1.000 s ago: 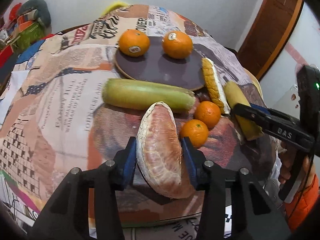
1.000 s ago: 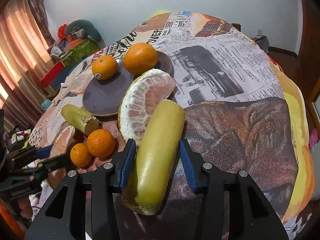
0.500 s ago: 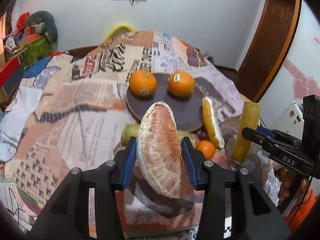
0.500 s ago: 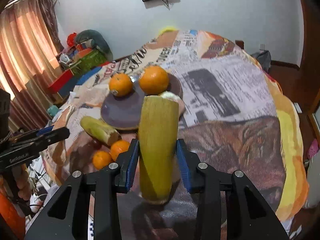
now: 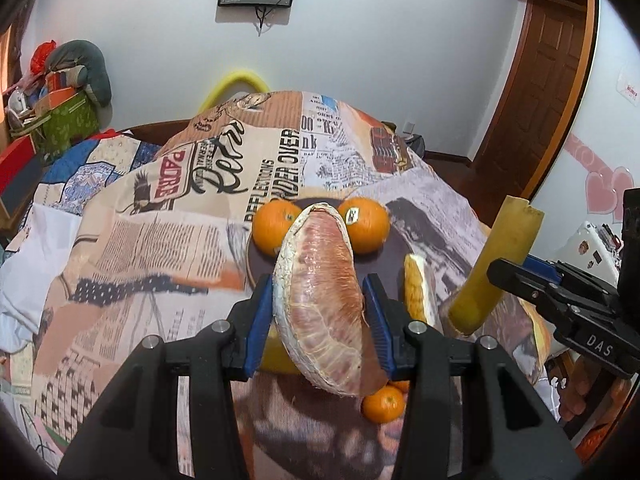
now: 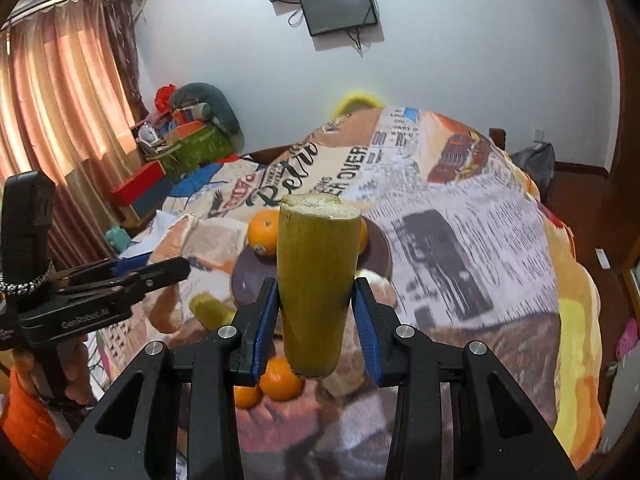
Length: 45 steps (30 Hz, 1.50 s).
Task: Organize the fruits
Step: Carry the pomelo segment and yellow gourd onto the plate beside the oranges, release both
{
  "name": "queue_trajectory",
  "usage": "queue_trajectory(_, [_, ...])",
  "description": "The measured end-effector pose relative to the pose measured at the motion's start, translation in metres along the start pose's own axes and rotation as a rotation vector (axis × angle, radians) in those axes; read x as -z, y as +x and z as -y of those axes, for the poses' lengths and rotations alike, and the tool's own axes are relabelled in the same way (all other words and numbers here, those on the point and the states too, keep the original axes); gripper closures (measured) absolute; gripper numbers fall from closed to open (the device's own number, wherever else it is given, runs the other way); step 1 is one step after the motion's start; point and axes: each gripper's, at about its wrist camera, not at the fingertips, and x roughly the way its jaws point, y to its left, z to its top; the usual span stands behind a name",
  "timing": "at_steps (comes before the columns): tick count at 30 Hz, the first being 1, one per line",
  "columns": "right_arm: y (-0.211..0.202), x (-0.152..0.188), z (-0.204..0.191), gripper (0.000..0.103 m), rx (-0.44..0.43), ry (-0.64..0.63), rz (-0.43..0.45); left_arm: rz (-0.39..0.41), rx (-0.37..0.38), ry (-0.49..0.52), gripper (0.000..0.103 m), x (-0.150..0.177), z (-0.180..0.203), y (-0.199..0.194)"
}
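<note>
In the left wrist view, the left hand-held gripper (image 5: 318, 312) is closed partway on a peeled pomelo wedge (image 5: 324, 304), its blue pads pressed to both flanks. The wedge's long axis runs away from the camera, its tip pointing at the dark plate (image 5: 384, 258) beyond and below, where two oranges (image 5: 276, 222) sit at the far rim. The wedge hides much of the plate, so I cannot tell how much of it is free. A second pomelo piece (image 5: 416, 292) lies at the plate's right edge; a small mandarin (image 5: 382, 404) peeks out underneath.

In the right wrist view, the right hand-held gripper (image 6: 316, 320) clamps a yellow-green stalk piece (image 6: 316, 280), held nearly upright, cut end up. The jaws have just been closing on it. The plate (image 6: 250, 280) lies straight ahead and lower, mostly hidden by the stalk; both hands look about equally near it. The patterned cloth (image 6: 460, 240) is motion-blurred, and what it covers is unclear.
</note>
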Motion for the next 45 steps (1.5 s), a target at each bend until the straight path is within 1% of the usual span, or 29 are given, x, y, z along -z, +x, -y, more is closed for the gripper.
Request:
queue_trajectory(6, [0.017, -0.01, -0.003, 0.069, -0.016, -0.008, -0.003, 0.009, 0.001, 0.002, 0.058, -0.014, -0.004, 0.014])
queue_trajectory(12, [0.041, -0.014, -0.004, 0.069, -0.032, -0.016, -0.026, -0.002, -0.004, -0.005, 0.058, -0.024, -0.014, 0.037])
queue_trajectory(22, [0.078, -0.013, -0.004, 0.069, -0.056, -0.024, -0.091, -0.041, -0.015, -0.008, 0.058, -0.027, -0.027, 0.077])
queue_trajectory(28, [0.097, -0.012, -0.008, 0.069, -0.076, -0.043, -0.125, -0.066, -0.005, 0.001, 0.058, -0.028, -0.028, 0.094])
queue_trajectory(30, [0.1, -0.013, -0.01, 0.069, -0.079, -0.052, -0.122, -0.078, 0.003, -0.001, 0.058, -0.028, -0.029, 0.1])
queue_trajectory(37, [0.108, -0.017, -0.008, 0.068, -0.103, -0.044, -0.135, -0.108, 0.02, -0.016, 0.058, -0.028, -0.032, 0.112])
queue_trajectory(42, [0.112, -0.017, -0.008, 0.068, -0.092, -0.056, -0.148, -0.086, 0.013, -0.011, 0.057, -0.03, -0.031, 0.107])
queue_trajectory(45, [0.109, -0.018, -0.007, 0.068, -0.09, -0.052, -0.148, -0.091, 0.007, -0.013, 0.057, -0.03, -0.031, 0.104])
